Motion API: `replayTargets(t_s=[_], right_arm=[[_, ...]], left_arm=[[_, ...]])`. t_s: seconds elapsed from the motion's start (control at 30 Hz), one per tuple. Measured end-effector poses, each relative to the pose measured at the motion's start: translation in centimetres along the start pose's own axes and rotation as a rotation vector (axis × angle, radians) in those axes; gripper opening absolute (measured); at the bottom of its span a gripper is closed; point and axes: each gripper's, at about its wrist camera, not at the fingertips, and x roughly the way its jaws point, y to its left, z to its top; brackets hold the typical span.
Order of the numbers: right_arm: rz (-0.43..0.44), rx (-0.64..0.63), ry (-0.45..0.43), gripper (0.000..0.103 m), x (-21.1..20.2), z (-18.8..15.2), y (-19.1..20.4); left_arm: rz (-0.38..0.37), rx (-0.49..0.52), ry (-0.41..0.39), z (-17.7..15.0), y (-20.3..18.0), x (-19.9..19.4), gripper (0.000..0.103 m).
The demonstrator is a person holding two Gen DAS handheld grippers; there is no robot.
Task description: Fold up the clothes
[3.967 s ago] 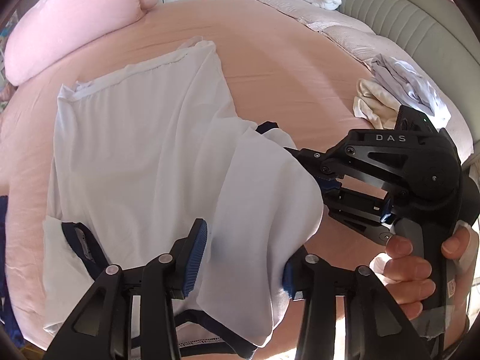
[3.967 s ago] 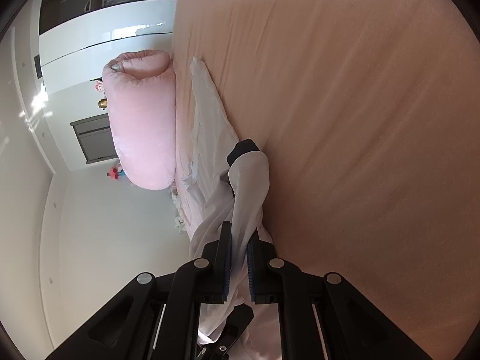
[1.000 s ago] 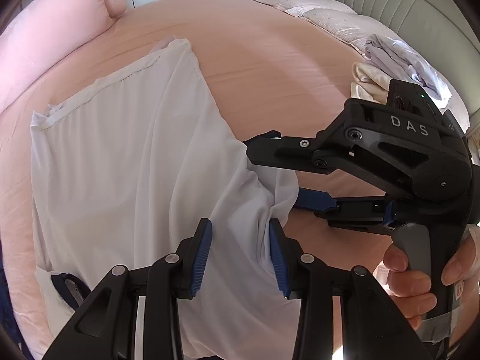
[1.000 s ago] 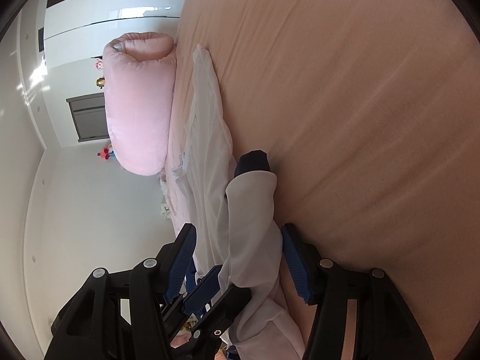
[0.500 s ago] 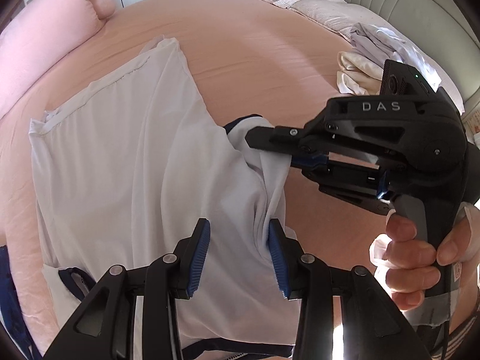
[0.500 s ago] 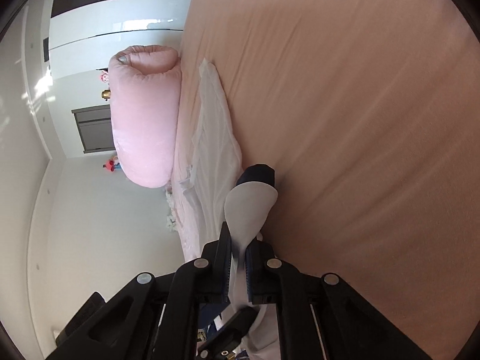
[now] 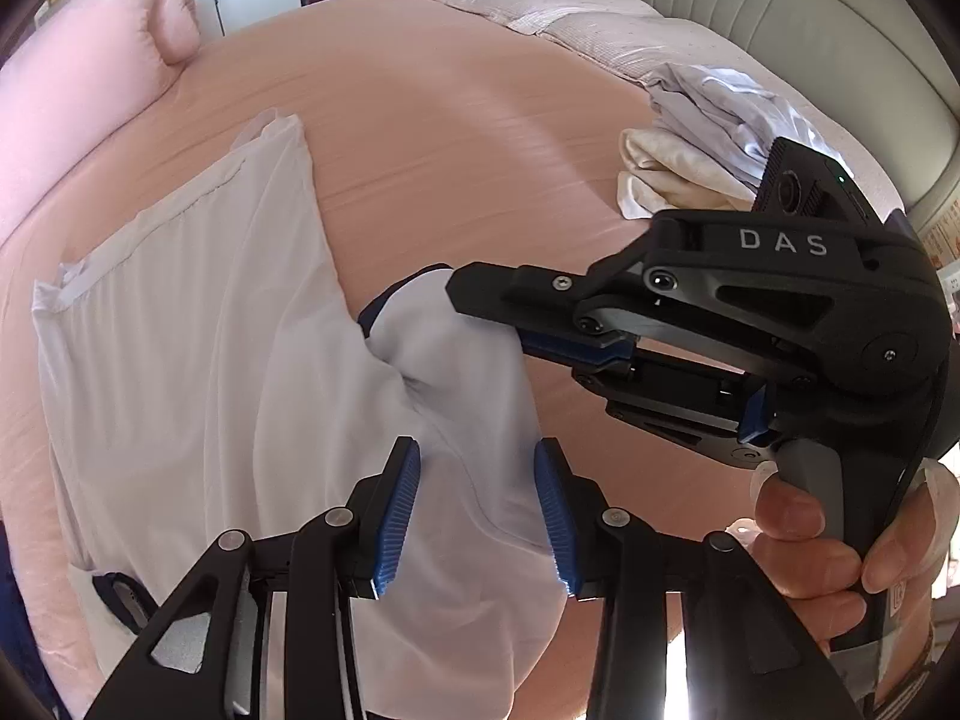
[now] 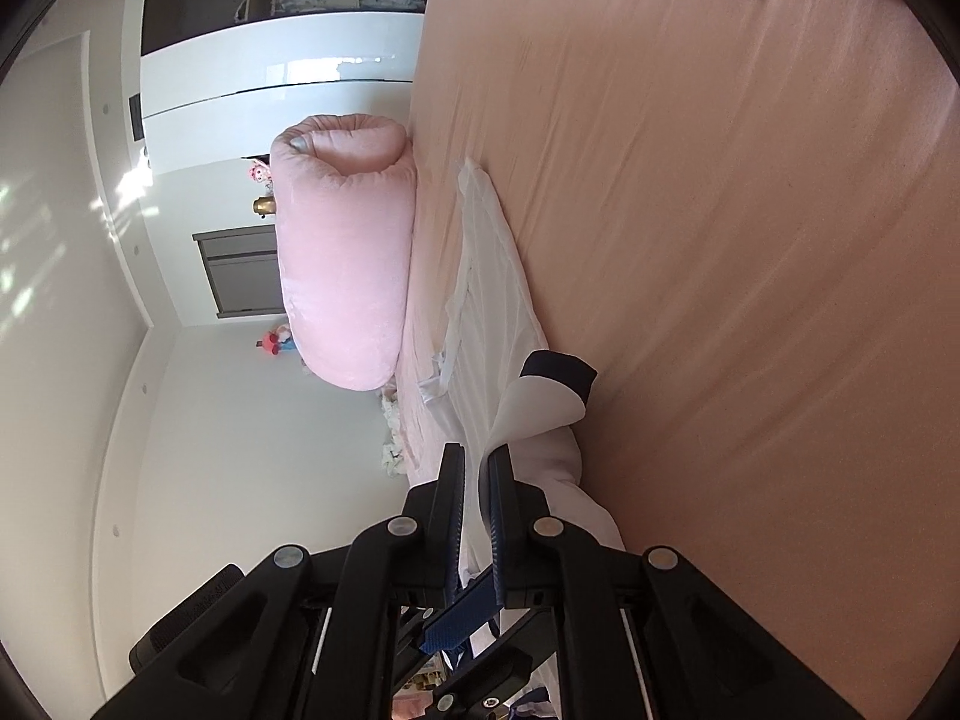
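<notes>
A white T-shirt (image 7: 198, 348) with navy trim lies spread on the pink bed sheet (image 7: 468, 138). Its right sleeve (image 7: 456, 360) with a navy cuff is lifted off the sheet. My right gripper (image 7: 516, 324) comes in from the right and is shut on that sleeve; in the right wrist view its fingers (image 8: 477, 474) are pinched on the white sleeve (image 8: 540, 408). My left gripper (image 7: 477, 498) is open, its blue pads on either side of the sleeve fabric near the shoulder, not pinching it.
A pile of white and cream clothes (image 7: 708, 144) lies at the right near the grey headboard (image 7: 810, 30). A pink bolster pillow (image 7: 90, 78) lies at the far left. A white wardrobe (image 8: 270, 72) stands beyond the bed.
My right gripper opened around the sleeve a second ago, then shut on it and now holds it raised. My left gripper stays open over the fabric.
</notes>
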Motion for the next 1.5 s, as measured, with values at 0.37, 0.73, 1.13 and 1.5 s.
replayTargets(t_s=[0.37, 0.73, 1.13, 1.5], right_arm=[[-0.011, 0.016, -0.003, 0.005, -0.7, -0.1, -0.7], [-0.093, 0.06, 0.029, 0.023, -0.3, -0.1, -1.7], [-0.092, 0.138, 0.056, 0.065, 3.2, -0.1, -3.3], [-0.203, 0.17, 0.045, 0.001, 4.6, 0.5, -4.9]], left_arm=[[0.032, 0.084, -0.102, 0.5, -2.0, 1.7, 0.027], [0.062, 0.001, -0.075, 0.1, 1.0, 1.5, 0.013], [-0.02, -0.054, -0.041, 0.4, 2.1, 0.9, 0.013], [-0.048, -0.101, 0.001, 0.7, 2.2, 1.7, 0.013]])
